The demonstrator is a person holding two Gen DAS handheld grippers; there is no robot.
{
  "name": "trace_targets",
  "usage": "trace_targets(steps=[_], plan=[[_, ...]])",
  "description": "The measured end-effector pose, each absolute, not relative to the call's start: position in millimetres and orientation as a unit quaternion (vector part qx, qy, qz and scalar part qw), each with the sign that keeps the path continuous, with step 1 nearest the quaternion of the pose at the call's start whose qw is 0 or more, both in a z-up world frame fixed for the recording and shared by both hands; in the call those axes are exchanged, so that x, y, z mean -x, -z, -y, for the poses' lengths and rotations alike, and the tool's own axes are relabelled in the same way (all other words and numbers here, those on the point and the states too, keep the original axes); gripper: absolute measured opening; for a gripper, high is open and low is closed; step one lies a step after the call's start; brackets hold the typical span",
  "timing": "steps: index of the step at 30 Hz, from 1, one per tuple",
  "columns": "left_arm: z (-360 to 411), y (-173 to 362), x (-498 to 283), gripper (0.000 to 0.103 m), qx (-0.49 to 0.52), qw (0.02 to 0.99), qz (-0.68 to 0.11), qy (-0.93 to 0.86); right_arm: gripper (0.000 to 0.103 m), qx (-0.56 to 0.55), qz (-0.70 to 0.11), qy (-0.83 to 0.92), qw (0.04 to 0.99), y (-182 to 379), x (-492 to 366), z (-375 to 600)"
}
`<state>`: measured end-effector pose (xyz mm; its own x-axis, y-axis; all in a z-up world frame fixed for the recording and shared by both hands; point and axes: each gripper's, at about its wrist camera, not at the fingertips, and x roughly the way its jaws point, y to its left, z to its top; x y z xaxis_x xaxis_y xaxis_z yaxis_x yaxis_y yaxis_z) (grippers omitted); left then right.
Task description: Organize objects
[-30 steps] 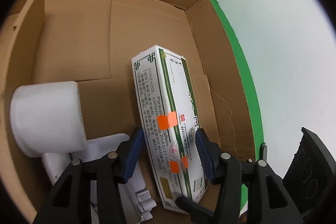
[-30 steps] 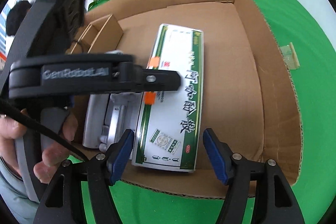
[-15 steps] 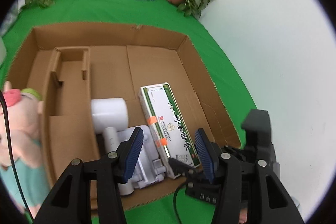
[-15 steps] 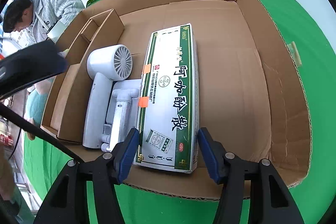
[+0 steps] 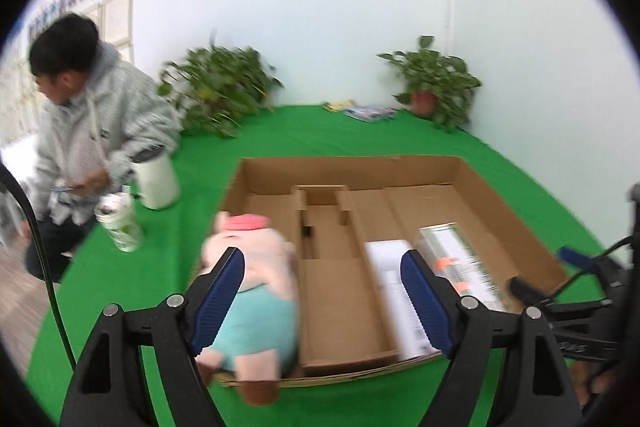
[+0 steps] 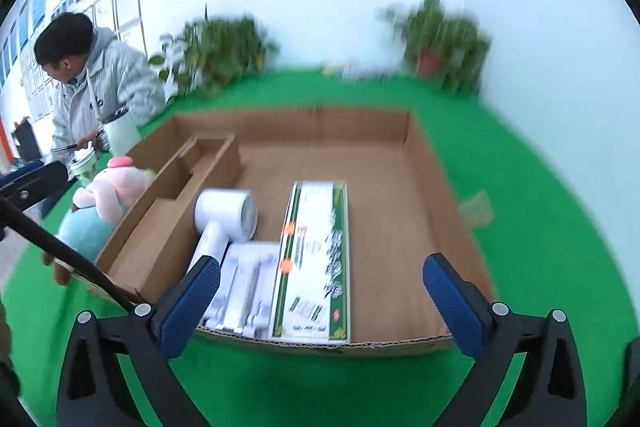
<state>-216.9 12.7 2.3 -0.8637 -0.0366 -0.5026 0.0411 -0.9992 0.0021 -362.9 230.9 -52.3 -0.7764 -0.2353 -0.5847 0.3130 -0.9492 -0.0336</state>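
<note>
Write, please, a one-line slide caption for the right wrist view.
Right gripper, jaws opening and empty, above a cardboard box holding a white hair dryer and a green-edged medicine carton.

Green-bordered white carton [image 6: 316,259], pink-and-teal plush [image 5: 256,283]

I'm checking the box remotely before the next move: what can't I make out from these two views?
- Green-and-white carton: print too blurred to read, both views.
- Plush pig: left view, partly behind the left gripper; right view, its lower part behind the cardboard box wall.
- White hair dryer: handle end behind the right gripper.
</note>
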Motion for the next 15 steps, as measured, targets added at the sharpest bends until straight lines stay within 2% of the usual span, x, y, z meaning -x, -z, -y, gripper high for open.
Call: trace_targets(steps=[3, 8, 15], plan=[[-2.4, 22.6, 211.8, 0.08, -0.266, 0.046, 0.001, 0.963, 0.102, -0.264, -0.078, 0.952, 0.13, 62.9, 346.5, -224.6], [2.8, 60.4, 217.1, 0.08, -0.28, 0.065, -0.002, 0.958, 0.102, -0.254, -0.049, 0.957, 0.132, 78.2, 346.2, -222.3], [-13.6, 79.0, 221.8, 0.087, -0.246, 0.092, 0.039, 0.964, 0.102, -0.266, -0.057, 0.955, 0.119, 106.4, 354.3, -223.2]])
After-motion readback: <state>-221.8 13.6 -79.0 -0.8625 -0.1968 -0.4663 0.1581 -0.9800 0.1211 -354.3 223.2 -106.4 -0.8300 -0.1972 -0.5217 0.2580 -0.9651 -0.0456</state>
